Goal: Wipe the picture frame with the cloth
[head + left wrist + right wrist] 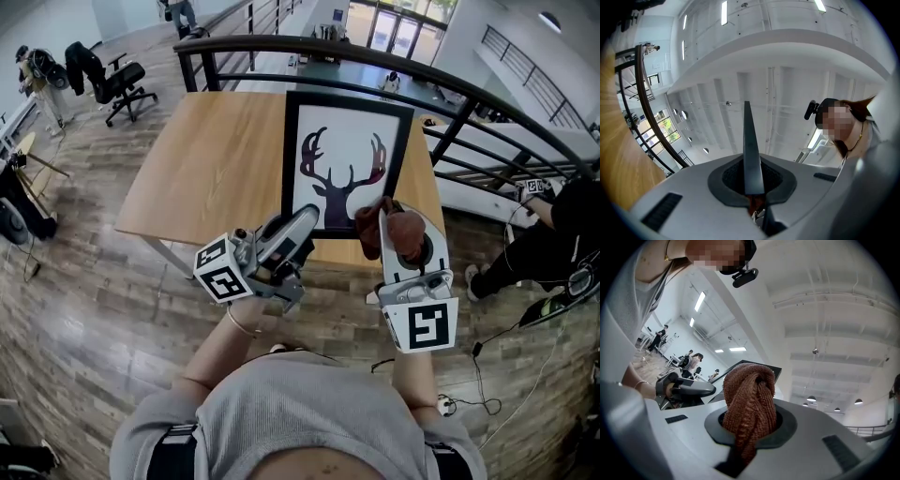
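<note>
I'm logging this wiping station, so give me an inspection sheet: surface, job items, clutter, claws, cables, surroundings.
Surface: wooden table, bare wood around the frame.
Job's things: picture frame with a deer print; brown cloth at its lower right corner.
Clutter: nothing seen.
Claws: left claw shut on the frame's near edge; right claw shut on the cloth.
Cables: loose cable on the floor, right side.
Surroundings: black railing behind the table, office chair far left, a person at right.

Wooden table [206, 159], light top on pale legs, upper centre of frame, stands on plank floor [84, 319] beside black railing [281, 41]. Black picture frame [349, 127], deer print, on its right half; flat or propped, can't tell.
</note>
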`<state>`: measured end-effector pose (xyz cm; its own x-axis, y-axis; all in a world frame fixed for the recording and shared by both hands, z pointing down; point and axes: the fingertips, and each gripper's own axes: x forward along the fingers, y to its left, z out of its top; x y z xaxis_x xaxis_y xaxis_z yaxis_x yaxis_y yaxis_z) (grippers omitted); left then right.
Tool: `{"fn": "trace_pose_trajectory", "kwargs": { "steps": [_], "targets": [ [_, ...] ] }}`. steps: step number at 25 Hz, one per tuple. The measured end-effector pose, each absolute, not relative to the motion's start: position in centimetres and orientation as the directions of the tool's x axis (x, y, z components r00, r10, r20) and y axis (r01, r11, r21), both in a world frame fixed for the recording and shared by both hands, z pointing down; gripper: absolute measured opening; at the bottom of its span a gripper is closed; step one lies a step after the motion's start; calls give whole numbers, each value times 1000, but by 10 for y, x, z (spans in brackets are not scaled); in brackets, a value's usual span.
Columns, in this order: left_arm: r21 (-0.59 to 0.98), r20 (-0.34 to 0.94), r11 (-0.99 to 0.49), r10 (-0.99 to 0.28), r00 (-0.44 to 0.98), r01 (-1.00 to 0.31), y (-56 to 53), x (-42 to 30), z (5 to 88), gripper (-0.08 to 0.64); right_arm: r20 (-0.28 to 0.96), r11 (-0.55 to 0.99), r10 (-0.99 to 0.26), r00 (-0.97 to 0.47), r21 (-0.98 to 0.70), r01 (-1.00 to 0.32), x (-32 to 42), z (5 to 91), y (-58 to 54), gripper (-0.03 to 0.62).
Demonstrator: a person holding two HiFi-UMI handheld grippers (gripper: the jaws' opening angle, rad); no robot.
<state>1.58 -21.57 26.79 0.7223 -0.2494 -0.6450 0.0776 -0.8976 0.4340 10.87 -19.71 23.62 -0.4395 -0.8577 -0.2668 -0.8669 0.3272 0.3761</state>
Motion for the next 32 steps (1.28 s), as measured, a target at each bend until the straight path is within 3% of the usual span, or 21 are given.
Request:
{"fn": "trace_pose_trajectory", "kwargs": {
  "steps": [32],
  "targets": [
    [490,-618,-870,-305,725,52,-227,11,284,20,-161,407,-868,-469,309,-860,97,288,-190,46]
  ]
}}
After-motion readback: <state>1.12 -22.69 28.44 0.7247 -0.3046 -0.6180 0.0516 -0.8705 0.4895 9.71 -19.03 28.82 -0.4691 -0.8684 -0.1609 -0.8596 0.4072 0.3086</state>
